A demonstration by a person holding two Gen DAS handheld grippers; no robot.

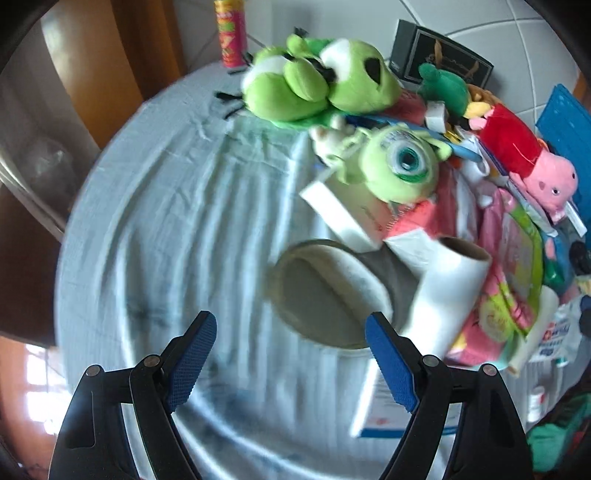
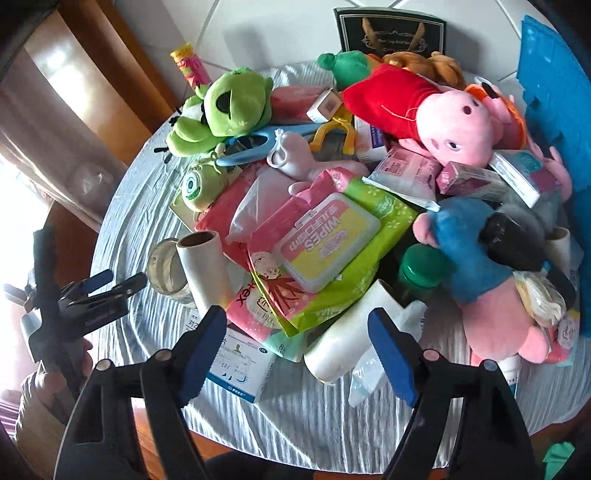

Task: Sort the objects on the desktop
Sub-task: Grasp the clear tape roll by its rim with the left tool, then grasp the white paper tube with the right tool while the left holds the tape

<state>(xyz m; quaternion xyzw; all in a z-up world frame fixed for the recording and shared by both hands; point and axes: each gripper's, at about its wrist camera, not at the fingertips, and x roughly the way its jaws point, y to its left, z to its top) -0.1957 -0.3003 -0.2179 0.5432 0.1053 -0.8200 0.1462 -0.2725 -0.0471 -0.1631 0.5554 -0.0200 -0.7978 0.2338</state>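
Note:
A heap of objects lies on a round table with a pale blue cloth (image 1: 166, 221). My left gripper (image 1: 290, 325) hangs open over the cloth, just short of a grey tape roll (image 1: 325, 291); nothing is between its pads. Beside the tape leans a white film roll (image 1: 447, 295). My right gripper (image 2: 297, 317) is open above the pile's near edge, over a pink and green wipes pack (image 2: 325, 240), a white roll (image 2: 343, 343) and a white and blue box (image 2: 236, 362). The left gripper (image 2: 92, 288) also shows at the left of the right wrist view.
Plush toys crowd the far side: a green frog (image 1: 317, 81), a one-eyed green toy (image 1: 399, 162), a pink pig in red (image 2: 436, 114), a pig in blue (image 2: 476, 266). A chips can (image 1: 231, 33), a black box (image 1: 439, 55) and a blue basket (image 2: 554, 92) stand behind.

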